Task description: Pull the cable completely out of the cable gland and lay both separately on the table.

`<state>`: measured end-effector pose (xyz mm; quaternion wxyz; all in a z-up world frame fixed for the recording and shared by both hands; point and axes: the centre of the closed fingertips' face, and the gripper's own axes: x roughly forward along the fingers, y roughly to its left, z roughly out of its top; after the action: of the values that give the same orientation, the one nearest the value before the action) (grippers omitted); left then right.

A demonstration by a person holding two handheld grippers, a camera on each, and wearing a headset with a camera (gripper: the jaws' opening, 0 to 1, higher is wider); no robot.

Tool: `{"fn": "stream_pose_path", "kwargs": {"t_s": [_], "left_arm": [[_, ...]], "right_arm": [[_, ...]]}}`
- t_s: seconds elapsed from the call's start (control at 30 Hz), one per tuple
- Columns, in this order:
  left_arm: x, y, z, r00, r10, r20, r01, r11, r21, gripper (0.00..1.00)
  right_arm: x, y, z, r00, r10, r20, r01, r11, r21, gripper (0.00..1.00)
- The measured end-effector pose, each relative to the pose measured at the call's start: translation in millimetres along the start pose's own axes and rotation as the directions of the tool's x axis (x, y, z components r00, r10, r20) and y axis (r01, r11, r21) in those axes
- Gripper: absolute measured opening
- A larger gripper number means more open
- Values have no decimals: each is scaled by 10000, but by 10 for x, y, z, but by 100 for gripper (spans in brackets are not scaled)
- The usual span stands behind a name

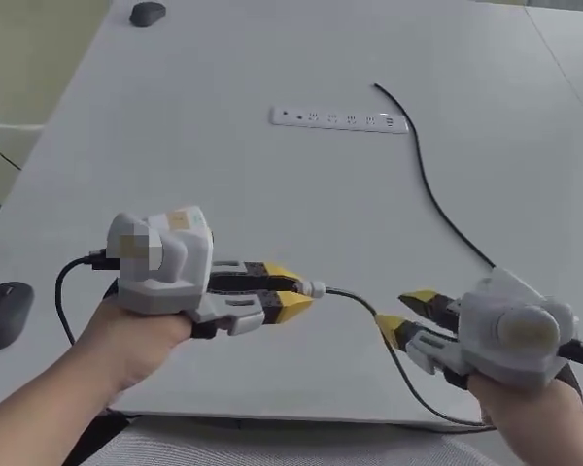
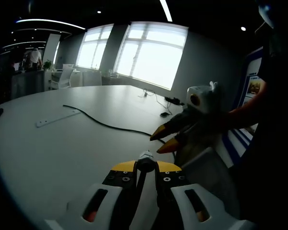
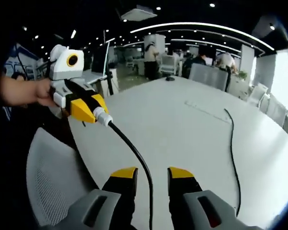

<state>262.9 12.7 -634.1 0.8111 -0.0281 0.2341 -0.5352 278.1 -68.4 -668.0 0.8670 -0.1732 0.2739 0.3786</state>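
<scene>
My left gripper (image 1: 296, 289) is shut on a small grey-white cable gland (image 1: 315, 288), held level above the near edge of the white table (image 1: 223, 184). A black cable (image 1: 355, 297) leaves the gland and runs right and down past the table edge. My right gripper (image 1: 404, 311) is open, its yellow tips either side of that cable. In the right gripper view the cable (image 3: 137, 153) passes between my open right gripper (image 3: 152, 173), and the left gripper (image 3: 84, 106) holds the gland (image 3: 102, 117) beyond. The left gripper view has the gland (image 2: 146, 159) in my shut left gripper (image 2: 146, 167).
A white power strip (image 1: 338, 119) lies mid-table with its own black cord (image 1: 429, 189) trailing right. One dark mouse (image 1: 2, 313) sits at the left edge, another (image 1: 147, 13) at the far left. A mesh chair (image 3: 50, 177) stands below the table edge.
</scene>
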Motion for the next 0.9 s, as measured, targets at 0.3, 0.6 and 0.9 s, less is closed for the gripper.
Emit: {"fn": "stream_pose_path", "kwargs": {"t_s": [0.3, 0.6, 0.9], "left_arm": [[14, 6, 8, 10000, 18, 10, -17, 10000, -87, 15], [28, -8, 0, 10000, -28, -7, 28, 9999, -133, 15], [52, -34, -6, 9998, -208, 22, 208, 9997, -128, 15]], "right_arm": [[86, 189, 331, 9967, 804, 114, -754, 9681, -2388, 21], [173, 347, 414, 9927, 1207, 9, -1127, 9290, -3525, 16], [247, 493, 414, 9882, 1519, -195, -1464, 8996, -4115, 7]]}}
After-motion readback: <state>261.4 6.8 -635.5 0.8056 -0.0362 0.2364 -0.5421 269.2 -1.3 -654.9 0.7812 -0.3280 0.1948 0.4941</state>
